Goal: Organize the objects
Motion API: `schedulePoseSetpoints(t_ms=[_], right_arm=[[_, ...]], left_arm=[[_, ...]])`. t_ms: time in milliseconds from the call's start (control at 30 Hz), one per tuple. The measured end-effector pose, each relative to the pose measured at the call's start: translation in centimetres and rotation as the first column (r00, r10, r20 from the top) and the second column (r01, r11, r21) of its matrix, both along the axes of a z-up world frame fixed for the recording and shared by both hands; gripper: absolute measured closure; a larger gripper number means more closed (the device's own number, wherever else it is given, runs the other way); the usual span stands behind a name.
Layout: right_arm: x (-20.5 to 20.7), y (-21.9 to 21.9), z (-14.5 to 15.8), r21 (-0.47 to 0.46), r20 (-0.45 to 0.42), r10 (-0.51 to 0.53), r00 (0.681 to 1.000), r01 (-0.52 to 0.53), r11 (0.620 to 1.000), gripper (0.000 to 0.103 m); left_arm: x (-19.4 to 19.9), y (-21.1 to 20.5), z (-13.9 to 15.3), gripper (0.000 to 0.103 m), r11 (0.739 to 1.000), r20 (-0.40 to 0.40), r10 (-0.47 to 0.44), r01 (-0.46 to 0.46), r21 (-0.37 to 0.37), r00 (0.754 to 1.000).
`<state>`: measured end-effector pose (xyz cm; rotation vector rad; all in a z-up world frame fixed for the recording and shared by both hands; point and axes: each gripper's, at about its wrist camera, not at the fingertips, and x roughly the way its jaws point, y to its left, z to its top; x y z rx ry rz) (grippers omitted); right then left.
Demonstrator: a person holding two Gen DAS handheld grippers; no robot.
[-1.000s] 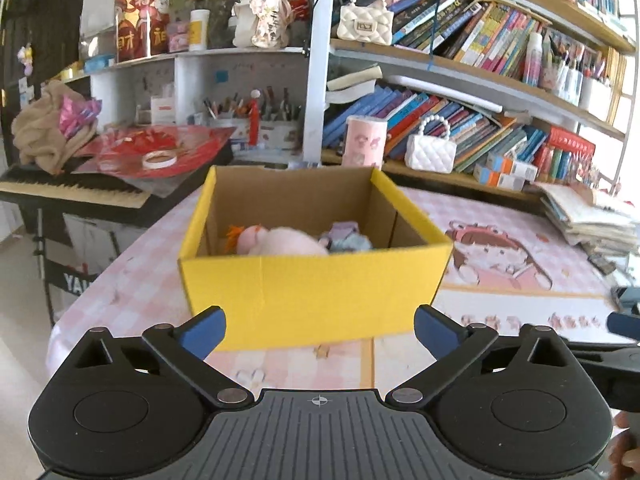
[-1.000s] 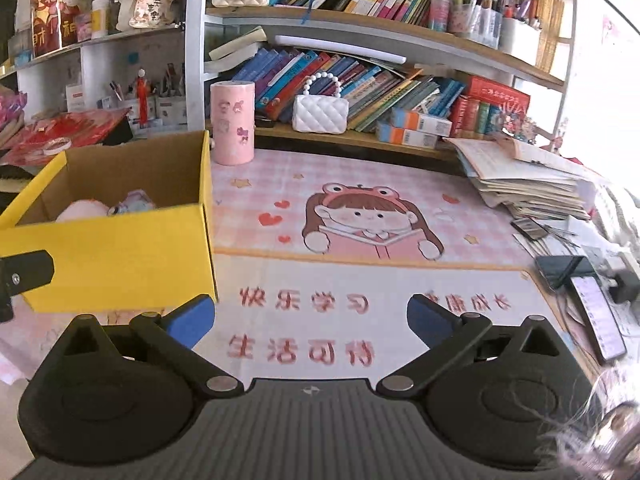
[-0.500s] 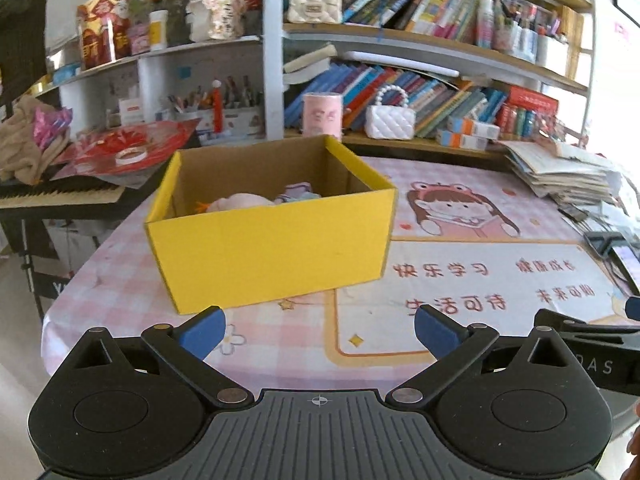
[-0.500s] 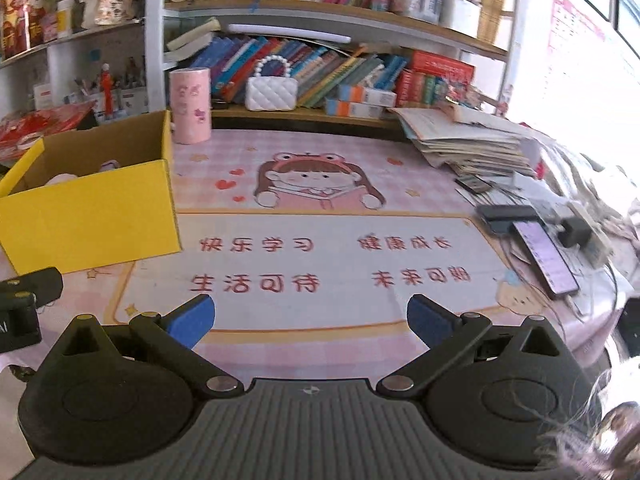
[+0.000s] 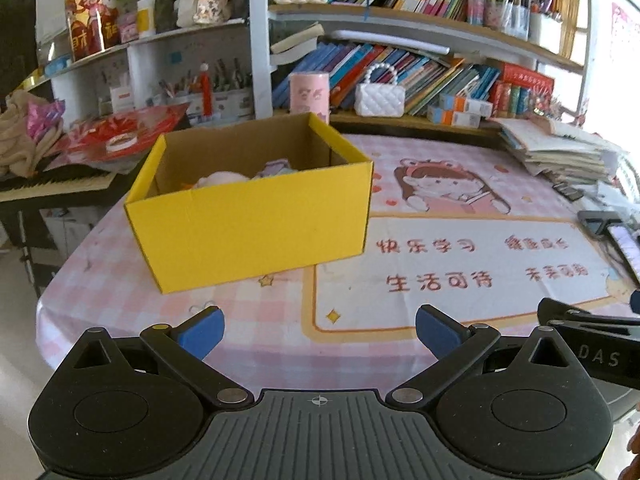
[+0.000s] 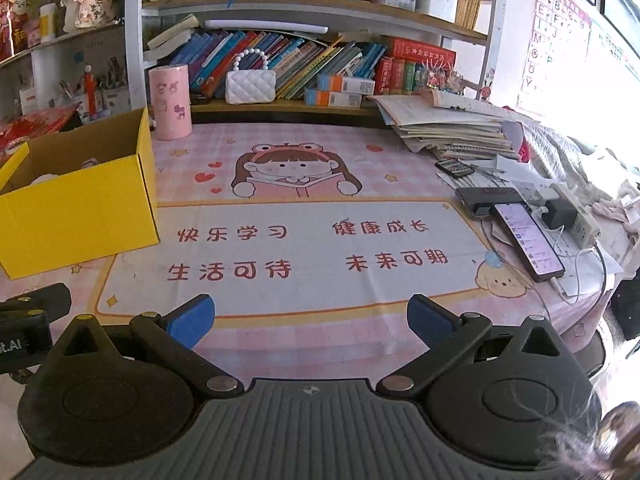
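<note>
Pink checked tablecloth carried a yellow box at centre left, soft toys inside. Left gripper and right gripper hovered at lower frame, fingers spread wide, holding nothing.

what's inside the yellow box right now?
In the yellow box, a pale pink plush and a lilac soft item peek above the front wall. That wall hides the box floor and anything lower, so no full count.

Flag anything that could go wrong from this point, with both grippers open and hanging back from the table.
The lit phone lies on a cable close to the table's right edge, so a swing of the right gripper could snag it or knock it off. The yellow box sits near the left edge; a nudge from the left gripper might push it over.
</note>
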<state>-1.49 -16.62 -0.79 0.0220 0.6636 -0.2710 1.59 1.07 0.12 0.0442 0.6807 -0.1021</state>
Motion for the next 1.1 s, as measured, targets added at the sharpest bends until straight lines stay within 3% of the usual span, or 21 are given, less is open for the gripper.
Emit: schedulePoseSetpoints(t_ms=[633, 1100], right_arm=[[-0.4, 0.5, -0.1, -0.010, -0.007, 0.063, 0.998, -0.063, 0.998, 0.000], [-0.7, 0.8, -0.4, -0.008, -0.020, 0.041, 0.999, -0.041, 0.999, 0.000]], left_arm=[[-0.9, -0.4, -0.1, 0.000, 0.998, -0.011, 0.039, -0.039, 0.041, 0.999], [-1.1, -0.6, -0.2, 0.000, 0.997, -0.002, 0.039, -0.039, 0.070, 0.999]])
